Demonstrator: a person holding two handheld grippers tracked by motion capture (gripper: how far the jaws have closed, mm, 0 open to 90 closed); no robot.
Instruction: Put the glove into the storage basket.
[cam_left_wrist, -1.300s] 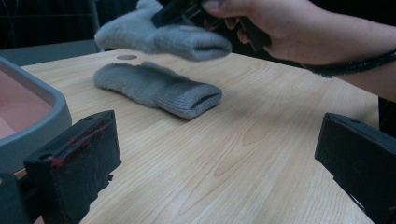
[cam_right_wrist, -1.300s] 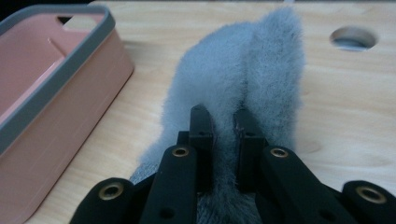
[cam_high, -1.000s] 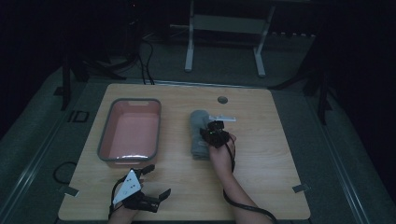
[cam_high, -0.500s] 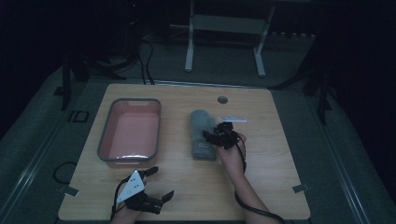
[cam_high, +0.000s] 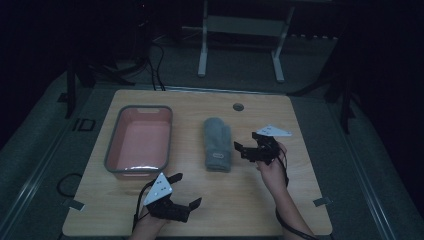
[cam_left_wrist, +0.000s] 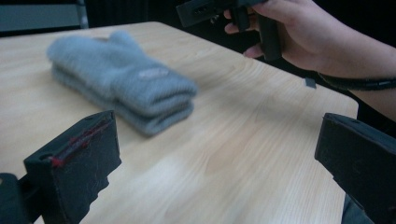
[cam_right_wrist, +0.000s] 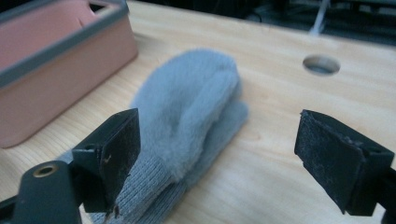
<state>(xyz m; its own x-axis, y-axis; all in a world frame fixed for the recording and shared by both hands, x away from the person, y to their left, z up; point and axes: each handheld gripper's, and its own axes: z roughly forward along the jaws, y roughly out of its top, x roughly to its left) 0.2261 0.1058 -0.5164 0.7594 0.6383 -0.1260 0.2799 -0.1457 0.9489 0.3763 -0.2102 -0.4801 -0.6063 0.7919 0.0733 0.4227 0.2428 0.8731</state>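
Grey mittens (cam_high: 218, 145) lie stacked as a pair on the table (cam_high: 300, 200), just right of the pink bin (cam_high: 140, 142), not in it. Right tongs (cam_high: 250, 151) just opened, nothing between them, just right of the mittens. Left tongs (cam_high: 187, 190) apart, empty, nearer than the bin. My guess: stacking done, binning possibly left.

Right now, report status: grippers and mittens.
Right gripper fingers just opened, empty, beside grey mittens. Left gripper open, empty. Mittens stacked flat on table. Nothing in the way.
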